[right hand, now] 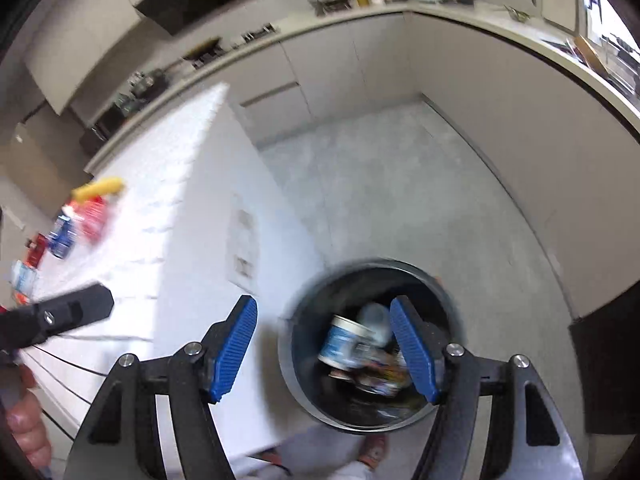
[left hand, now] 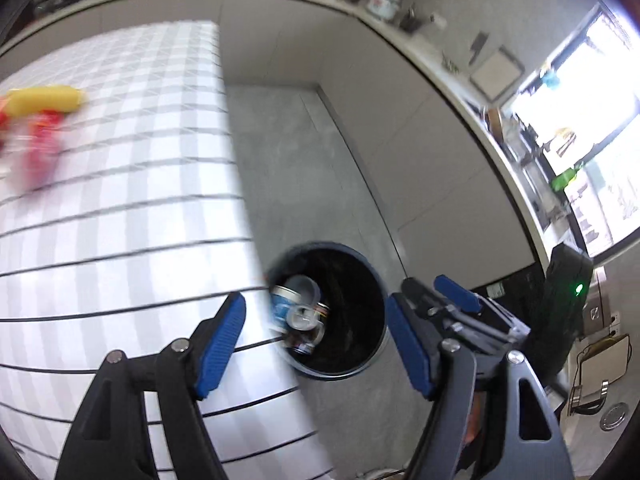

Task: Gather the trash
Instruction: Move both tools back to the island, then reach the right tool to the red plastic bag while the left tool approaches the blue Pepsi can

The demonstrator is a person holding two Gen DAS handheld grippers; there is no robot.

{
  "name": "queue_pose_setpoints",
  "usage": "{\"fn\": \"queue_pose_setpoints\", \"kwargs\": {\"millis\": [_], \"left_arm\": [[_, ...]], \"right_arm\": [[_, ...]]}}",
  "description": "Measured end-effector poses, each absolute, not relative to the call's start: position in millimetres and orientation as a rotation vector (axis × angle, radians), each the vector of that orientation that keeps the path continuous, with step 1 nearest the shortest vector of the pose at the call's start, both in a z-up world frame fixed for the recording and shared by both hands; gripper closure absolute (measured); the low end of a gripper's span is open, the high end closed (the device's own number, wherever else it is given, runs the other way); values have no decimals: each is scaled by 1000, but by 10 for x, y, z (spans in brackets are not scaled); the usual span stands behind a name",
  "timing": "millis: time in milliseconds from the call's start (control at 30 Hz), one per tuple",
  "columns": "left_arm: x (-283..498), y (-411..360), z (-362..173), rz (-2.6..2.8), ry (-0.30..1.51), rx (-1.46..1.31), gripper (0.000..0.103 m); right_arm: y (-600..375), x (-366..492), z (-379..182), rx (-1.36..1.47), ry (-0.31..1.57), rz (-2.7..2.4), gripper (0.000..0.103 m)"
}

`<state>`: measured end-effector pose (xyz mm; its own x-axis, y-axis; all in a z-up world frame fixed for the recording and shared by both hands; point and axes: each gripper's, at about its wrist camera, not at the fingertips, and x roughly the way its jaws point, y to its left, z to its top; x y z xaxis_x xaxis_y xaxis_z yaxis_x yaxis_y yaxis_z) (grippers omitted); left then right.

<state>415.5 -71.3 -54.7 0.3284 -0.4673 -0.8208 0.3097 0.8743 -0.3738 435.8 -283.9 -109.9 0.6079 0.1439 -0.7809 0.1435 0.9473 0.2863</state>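
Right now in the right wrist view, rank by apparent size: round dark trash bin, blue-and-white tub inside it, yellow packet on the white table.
1. Round dark trash bin
2. Blue-and-white tub
3. Yellow packet, though it lies farther away.

bin (right hand: pixel 448 292): I'm seeing smooth grey metal
floor (right hand: pixel 400 184): matt mottled concrete look
gripper pads (right hand: pixel 236 348): ribbed blue plastic
cloth (left hand: pixel 120 200): checked fabric

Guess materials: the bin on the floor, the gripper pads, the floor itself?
Bin: looks like sheet metal, dull grey with a thin rim; the dark inside may be a liner, too blurred to tell.
Right gripper pads: blue, ribbed, matt, probably rubber or soft plastic. Left gripper pads look the same.
Floor: mottled grey, matt, likely concrete or stone-look tile.
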Motion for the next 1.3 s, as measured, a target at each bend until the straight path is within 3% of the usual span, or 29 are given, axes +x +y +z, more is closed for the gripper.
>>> {"fn": "queue_pose_setpoints", "kwargs": {"millis": [200, 467, 800, 1300], "left_arm": [[4151, 660, -442, -378, 1058, -189, 29], [4316, 2276, -533, -145, 1017, -220, 29], [4742, 2970, -581, -30, 1005, -192, 28], [5440, 3148, -528, -166, 1006, -35, 25]], "right_arm": [[-1744, 4456, -626, 344, 868, 98, 27], [-339, 4790, -655, 313, 872, 174, 24], [371, 5410, -650, 238, 860, 214, 24], [586, 6223, -1005, 301, 941, 77, 24]]}}
